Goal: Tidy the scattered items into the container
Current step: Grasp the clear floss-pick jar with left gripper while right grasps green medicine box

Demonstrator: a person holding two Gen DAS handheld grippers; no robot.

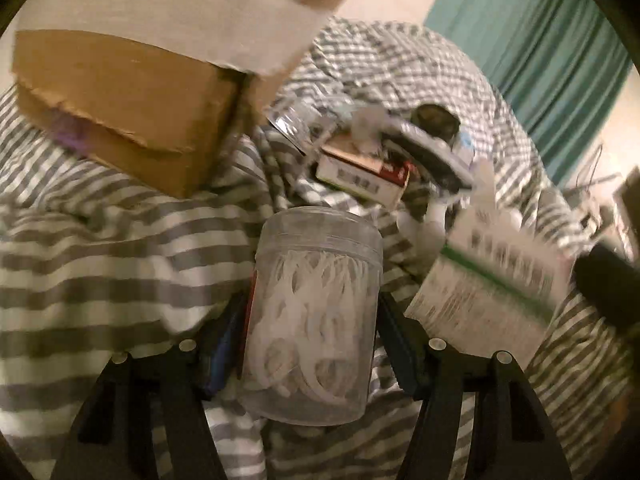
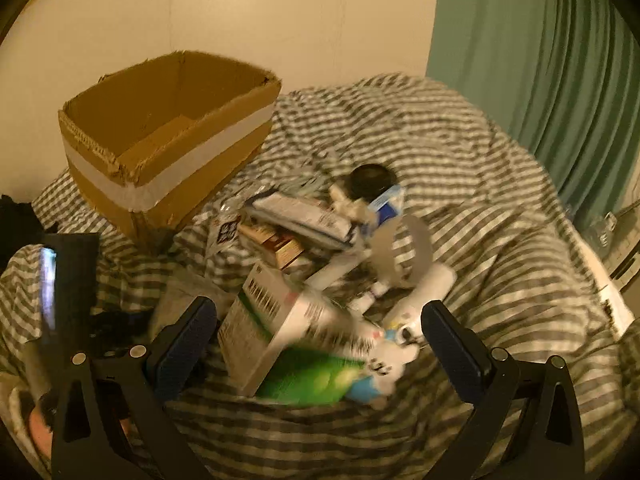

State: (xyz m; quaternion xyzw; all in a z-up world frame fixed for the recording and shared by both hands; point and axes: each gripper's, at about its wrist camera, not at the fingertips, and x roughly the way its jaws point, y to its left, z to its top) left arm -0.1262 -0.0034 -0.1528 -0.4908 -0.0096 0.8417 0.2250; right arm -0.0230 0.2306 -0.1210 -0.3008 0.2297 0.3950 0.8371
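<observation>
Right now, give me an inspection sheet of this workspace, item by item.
Surface: striped bedding, rumpled.
Job's things: cardboard box open, inside bare where visible; clear jar of white picks; white-green carton.
Clutter: pile of packets and small boxes beside the cardboard box, a black lid behind it.
Grippers: left gripper pads against the clear jar; right gripper open around the white-green carton.
Cables: nothing seen.
Surroundings: teal curtain, cream wall.

A bed lay under a grey-and-white striped duvet (image 2: 460, 168), rumpled into folds and ridges. Behind it rose a plain cream wall (image 2: 280, 12). A teal curtain (image 2: 540, 60) hung in vertical pleats at the right, reaching down past the bed's far edge. Beyond the bed's right side, some blurred clutter (image 1: 600, 200) could not be made out.
</observation>
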